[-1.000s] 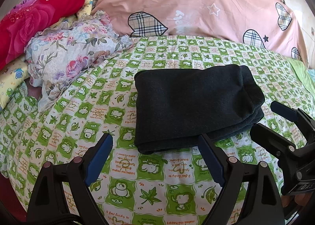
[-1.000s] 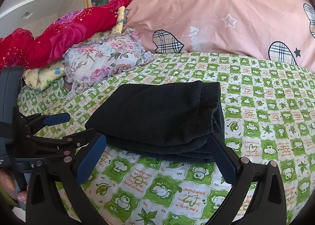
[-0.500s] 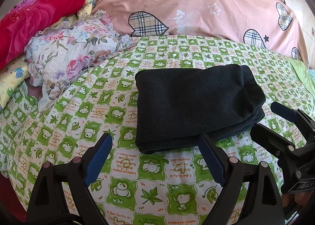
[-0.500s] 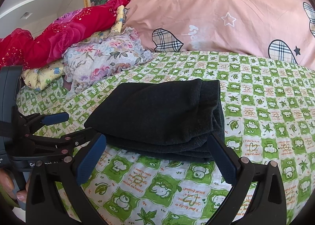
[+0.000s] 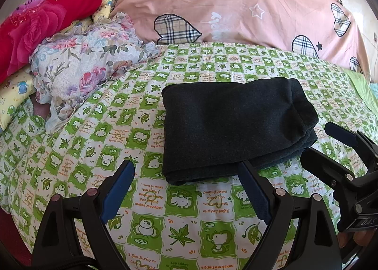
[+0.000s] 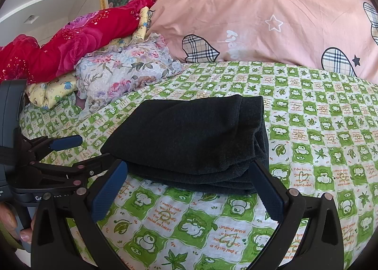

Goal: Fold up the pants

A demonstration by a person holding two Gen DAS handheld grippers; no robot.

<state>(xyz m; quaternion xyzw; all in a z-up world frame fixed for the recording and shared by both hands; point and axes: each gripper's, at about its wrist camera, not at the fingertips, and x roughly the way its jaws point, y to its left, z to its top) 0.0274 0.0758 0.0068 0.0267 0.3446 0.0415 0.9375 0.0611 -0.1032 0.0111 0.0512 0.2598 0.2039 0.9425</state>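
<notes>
Fingers of both grippers stand wide apart and hold nothing: the left gripper [image 5: 186, 189] sits at the bottom of its frame, the right gripper [image 6: 189, 189] likewise, each just short of the pants [image 5: 234, 128]. These lie mid-frame on the bed [image 5: 189, 218] as a compact stacked bundle, so the folding looks finished and the grip let go.

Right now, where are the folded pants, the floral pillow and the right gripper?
folded pants [image 5: 231, 126], left wrist view, middle of top layer.
floral pillow [image 5: 89, 66], left wrist view, middle of printed face.
right gripper [image 6: 186, 189], right wrist view, midway between open fingers.
</notes>
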